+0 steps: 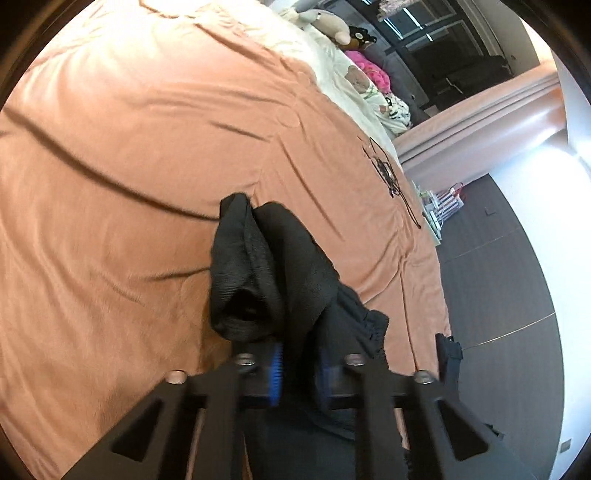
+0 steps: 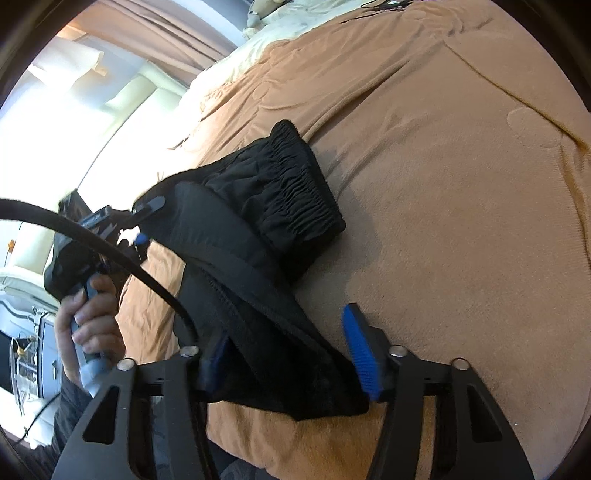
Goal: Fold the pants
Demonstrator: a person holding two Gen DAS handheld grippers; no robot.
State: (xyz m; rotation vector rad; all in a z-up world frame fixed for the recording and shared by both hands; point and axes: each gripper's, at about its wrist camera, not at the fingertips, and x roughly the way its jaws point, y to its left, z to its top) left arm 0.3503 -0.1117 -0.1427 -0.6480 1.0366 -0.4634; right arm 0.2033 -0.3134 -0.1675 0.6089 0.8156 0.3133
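Black pants [image 2: 280, 206] lie bunched on an orange blanket [image 2: 461, 184], the gathered elastic waistband [image 2: 306, 184] furthest from me. My left gripper [image 1: 298, 373] is shut on a fold of the pants [image 1: 273, 258], which bulges up between its blue pads. It also shows in the right wrist view [image 2: 140, 221], held in a hand at the pants' left edge. My right gripper [image 2: 288, 362] is open, its blue pads standing either side of the near end of the pants, the cloth draped between them.
The orange blanket [image 1: 129, 166] covers the bed. A cream pillow area with stuffed toys [image 1: 343, 33] is at the head. A black cable [image 1: 391, 177] lies on the blanket near the edge. Dark floor [image 1: 498, 277] lies beside the bed. A black cord [image 2: 110, 251] crosses the right wrist view.
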